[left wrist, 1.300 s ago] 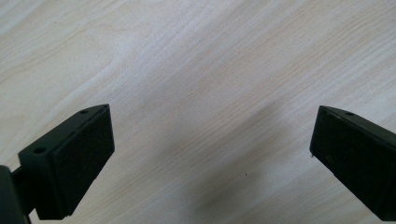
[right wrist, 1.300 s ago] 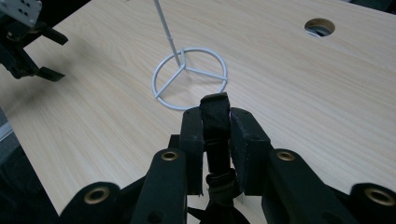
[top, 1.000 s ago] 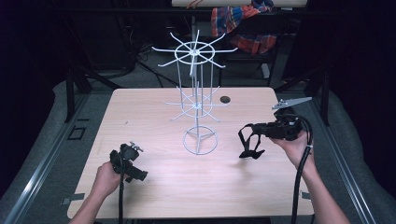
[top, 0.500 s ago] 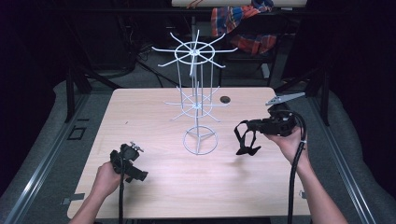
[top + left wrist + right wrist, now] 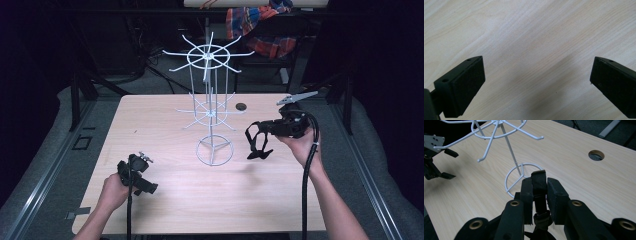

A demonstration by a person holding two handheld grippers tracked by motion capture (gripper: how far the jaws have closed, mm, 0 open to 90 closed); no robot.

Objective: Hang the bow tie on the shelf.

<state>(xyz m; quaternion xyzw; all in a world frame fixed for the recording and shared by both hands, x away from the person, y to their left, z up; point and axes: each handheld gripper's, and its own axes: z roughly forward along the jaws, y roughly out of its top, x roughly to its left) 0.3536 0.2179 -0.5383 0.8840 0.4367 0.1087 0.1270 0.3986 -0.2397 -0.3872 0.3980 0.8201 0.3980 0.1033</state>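
Note:
A white wire display rack (image 5: pixel 212 112) stands mid-table on a ring base (image 5: pixel 214 150), with hooked arms on two tiers. My right gripper (image 5: pixel 260 127) hovers just right of the base, shut on a black strap (image 5: pixel 258 145) that hangs below it in a loop. In the right gripper view the strap (image 5: pixel 539 180) is pinched between the jaws of that gripper (image 5: pixel 538 185), with the ring base (image 5: pixel 522 178) right behind. My left gripper (image 5: pixel 145 175) rests low at the table's front left. The left gripper view has it (image 5: pixel 537 80) wide open over bare wood.
A round hole (image 5: pixel 241 106) sits in the tabletop (image 5: pixel 165 120) behind the rack, right of it. Plaid cloth (image 5: pixel 260 25) hangs beyond the far edge. The lower rack arms (image 5: pixel 509 130) reach out above the right gripper's path. The other gripper (image 5: pixel 434 167) lies far left.
My right gripper has carried the strap a little left and upward, closer to the rack. The left gripper has stayed put.

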